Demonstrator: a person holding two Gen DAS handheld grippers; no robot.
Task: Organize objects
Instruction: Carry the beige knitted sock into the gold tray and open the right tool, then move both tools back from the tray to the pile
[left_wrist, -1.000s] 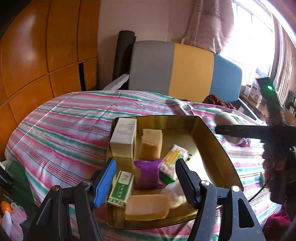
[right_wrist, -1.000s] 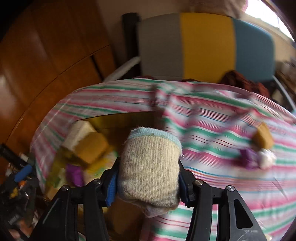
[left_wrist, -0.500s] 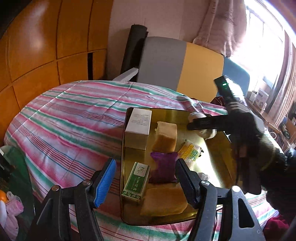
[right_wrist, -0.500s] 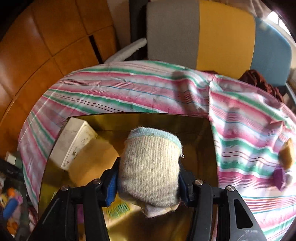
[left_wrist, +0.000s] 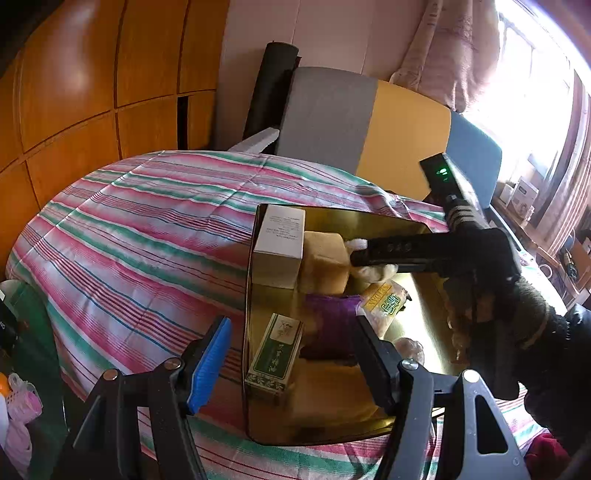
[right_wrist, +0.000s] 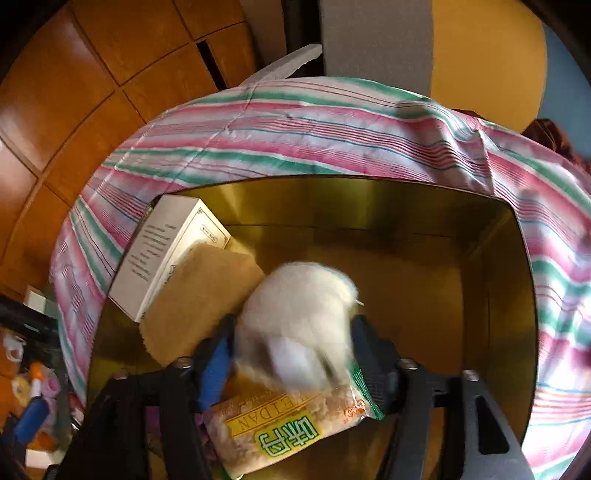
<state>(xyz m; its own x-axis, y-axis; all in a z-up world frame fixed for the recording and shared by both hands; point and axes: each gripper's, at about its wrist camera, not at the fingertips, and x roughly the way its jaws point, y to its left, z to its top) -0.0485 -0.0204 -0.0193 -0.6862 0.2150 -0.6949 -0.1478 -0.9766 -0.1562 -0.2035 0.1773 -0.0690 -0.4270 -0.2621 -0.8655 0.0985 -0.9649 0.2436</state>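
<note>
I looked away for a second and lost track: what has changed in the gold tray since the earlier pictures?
The right hand-held gripper carried the rolled sock from above the striped cloth into the gold tray; its jaws look wider now and the blurred sock seems to be dropping beside the tan sponge. The left hand-held gripper stays open and empty; the tray's other items have not moved.

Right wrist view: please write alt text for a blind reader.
A blurred white sock sits between the right gripper's jaws, inside a gold tray on a striped cloth. A white box, sponge and snack packet lie nearby.
</note>
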